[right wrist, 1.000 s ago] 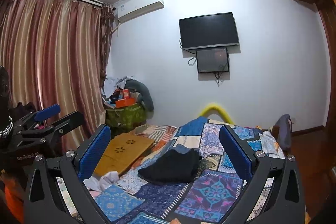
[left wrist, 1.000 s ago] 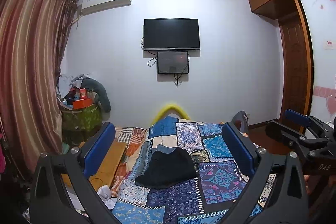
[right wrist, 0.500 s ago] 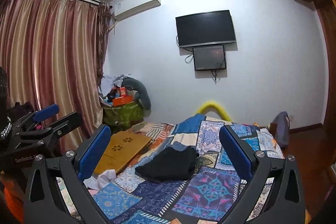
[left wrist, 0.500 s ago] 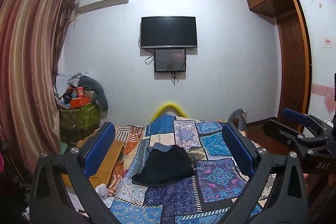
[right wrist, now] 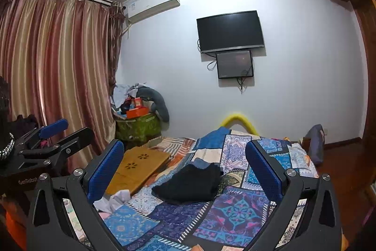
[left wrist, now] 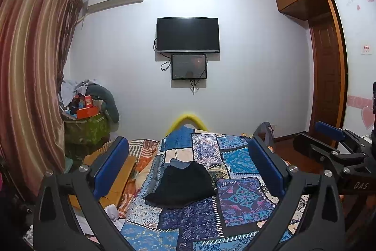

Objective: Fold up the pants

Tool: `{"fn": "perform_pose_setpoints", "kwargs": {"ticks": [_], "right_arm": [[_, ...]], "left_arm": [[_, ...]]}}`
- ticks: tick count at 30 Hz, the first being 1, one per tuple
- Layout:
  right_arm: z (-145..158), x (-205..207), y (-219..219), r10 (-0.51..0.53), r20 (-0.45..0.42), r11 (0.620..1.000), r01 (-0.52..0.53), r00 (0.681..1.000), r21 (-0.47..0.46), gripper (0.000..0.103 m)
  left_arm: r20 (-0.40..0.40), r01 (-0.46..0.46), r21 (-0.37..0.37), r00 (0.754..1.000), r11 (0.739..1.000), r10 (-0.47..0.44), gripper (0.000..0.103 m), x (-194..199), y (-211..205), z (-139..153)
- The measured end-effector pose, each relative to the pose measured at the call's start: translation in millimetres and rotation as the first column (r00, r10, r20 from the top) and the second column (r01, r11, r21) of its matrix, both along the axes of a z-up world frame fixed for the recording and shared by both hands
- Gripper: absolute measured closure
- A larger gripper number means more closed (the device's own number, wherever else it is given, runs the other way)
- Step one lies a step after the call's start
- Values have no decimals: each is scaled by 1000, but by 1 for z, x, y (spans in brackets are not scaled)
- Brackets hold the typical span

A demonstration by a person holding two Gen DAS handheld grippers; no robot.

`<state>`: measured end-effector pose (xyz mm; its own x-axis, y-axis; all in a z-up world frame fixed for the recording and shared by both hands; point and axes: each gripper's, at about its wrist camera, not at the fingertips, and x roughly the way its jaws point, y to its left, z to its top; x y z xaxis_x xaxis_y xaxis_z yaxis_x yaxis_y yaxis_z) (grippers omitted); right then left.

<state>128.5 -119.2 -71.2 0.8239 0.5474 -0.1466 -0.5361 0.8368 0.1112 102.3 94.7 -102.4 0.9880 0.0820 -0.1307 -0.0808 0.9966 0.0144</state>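
Observation:
Black pants [left wrist: 182, 185] lie crumpled in a heap on a blue patchwork bedspread [left wrist: 244, 194], a bit of blue fabric showing at their far edge. In the right wrist view the same black pants [right wrist: 191, 182] sit mid-bed on the bedspread [right wrist: 235, 208]. My left gripper [left wrist: 188, 168] hangs open well above and short of the heap, nothing between its blue pads. My right gripper [right wrist: 185, 168] is open and empty too, equally far back. Each gripper shows at the edge of the other's view: the right gripper [left wrist: 329, 140], the left gripper [right wrist: 58, 133].
A wooden lap table [right wrist: 138, 166] lies on the bed's left side with white crumpled cloth [right wrist: 115, 199] in front of it. A cluttered green box [right wrist: 138, 124] stands in the corner by the curtains [right wrist: 54, 67]. A wardrobe [left wrist: 329, 86] fills the right wall.
Both cameras have tilted slightly upward, so the bed and pants sit a little lower in view. The pants have not moved and both grippers have stayed open.

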Motion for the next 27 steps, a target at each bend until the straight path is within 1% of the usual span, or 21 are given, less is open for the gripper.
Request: {"fn": "perform_pose_setpoints", "kwargs": {"ticks": [5, 8, 27], "right_arm": [[-1, -1, 0, 1, 1, 1000, -1, 1000, 1, 0], [-1, -1, 1, 0, -1, 1000, 0, 1000, 1, 0], [0, 3, 0, 9, -13, 1000, -9, 1000, 5, 0]], "left_arm": [[-2, 10, -8, 1000, 1000, -10, 0, 1, 1, 0], [-19, 22, -17, 1000, 1000, -22, 0, 4, 1, -1], [-42, 31, -39, 999, 999, -33, 0, 10, -3, -5]]}}
